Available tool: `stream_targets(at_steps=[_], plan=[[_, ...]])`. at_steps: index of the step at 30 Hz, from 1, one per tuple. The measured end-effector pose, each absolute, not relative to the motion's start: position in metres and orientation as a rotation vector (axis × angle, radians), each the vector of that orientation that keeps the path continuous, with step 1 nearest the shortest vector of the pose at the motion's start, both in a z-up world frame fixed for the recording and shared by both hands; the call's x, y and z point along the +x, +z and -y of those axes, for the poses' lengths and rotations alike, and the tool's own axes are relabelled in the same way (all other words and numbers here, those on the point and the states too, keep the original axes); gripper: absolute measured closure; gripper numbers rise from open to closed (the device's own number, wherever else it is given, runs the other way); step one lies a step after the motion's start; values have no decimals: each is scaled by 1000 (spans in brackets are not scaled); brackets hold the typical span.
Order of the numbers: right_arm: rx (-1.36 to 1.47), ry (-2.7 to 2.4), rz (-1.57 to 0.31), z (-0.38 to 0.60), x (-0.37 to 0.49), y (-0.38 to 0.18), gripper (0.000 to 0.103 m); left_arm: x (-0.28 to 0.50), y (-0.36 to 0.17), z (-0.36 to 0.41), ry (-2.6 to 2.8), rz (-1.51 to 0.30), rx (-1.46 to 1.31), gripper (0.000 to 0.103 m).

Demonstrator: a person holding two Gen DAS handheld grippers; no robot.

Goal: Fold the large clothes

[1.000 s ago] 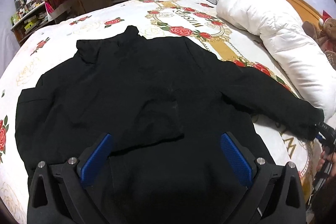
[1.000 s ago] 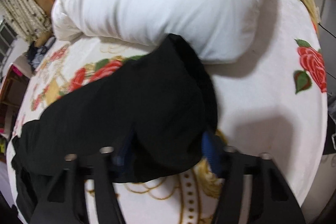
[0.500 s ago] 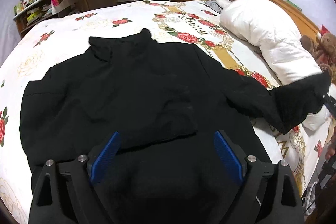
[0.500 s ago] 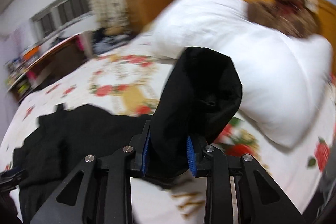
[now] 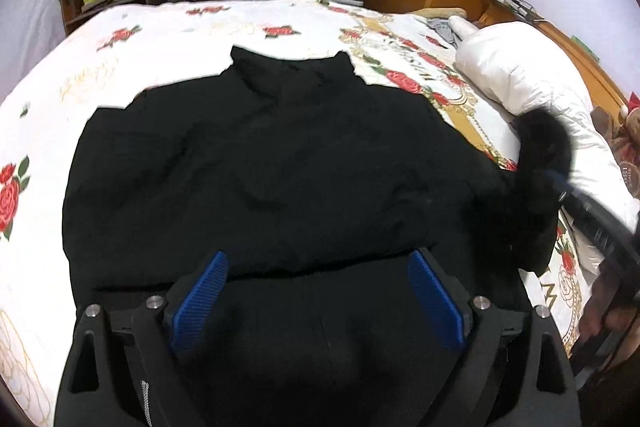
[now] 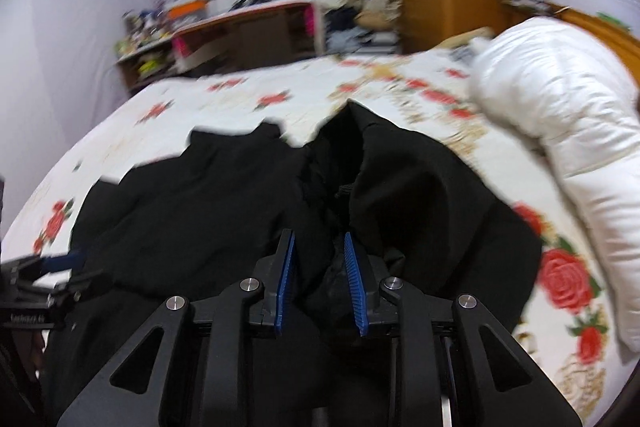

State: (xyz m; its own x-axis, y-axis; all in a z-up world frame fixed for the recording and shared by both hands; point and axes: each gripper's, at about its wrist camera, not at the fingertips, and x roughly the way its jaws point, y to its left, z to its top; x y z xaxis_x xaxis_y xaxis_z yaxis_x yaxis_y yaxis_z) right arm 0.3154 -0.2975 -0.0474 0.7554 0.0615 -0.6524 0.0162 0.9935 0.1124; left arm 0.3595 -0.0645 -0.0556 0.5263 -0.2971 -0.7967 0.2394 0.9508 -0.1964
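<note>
A black jacket (image 5: pixel 256 163) lies spread flat across the middle of the bed (image 5: pixel 168 27), its collar toward the far edge and its hem at the near edge. The left hand-held gripper (image 5: pixel 316 291) hovers over the hem with its blue pads spread wide, holding nothing. The right hand-held gripper (image 6: pixel 320 283) has its pads drawn close together on the jacket's sleeve (image 6: pixel 404 187), which is lifted off the bed and hangs over the jacket's right side (the left wrist view shows it blurred near the bed's right edge). A white duvet (image 5: pixel 532 87) is bunched along that right edge, beside the raised sleeve.
</note>
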Motion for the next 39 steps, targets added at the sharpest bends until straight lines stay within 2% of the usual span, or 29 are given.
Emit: stream_targets(at_steps=[5, 9, 11, 12, 14, 21, 30, 36, 38, 39], plan=[[166, 91, -777, 283, 316, -72, 77, 355, -62, 66, -351, -979, -80, 7], [199, 121, -761, 291, 301, -67, 77, 354, -64, 75, -379, -999, -96, 6], [235, 111, -738, 301, 283, -59, 70, 353, -61, 88, -422, -994, -75, 3], [254, 110, -729, 305, 277, -55, 58, 352, -60, 94, -438, -993, -68, 0], [277, 71, -701, 319, 260, -47, 46, 354, -58, 110, -468, -988, -59, 0], [245, -104, -681, 353, 210, -42, 46, 376, -72, 175, -670, -1063, -107, 0], [258, -207, -670, 380, 194, -53, 46, 410, -105, 246, -712, -1156, -96, 1], [276, -201, -663, 383, 198, -65, 45, 415, -117, 272, -700, -1161, 2, 13], [272, -207, -668, 383, 201, -69, 45, 416, -115, 275, -712, -1152, 1, 26], [275, -207, -671, 382, 202, -71, 45, 416, -115, 278, -721, -1156, 5, 39]])
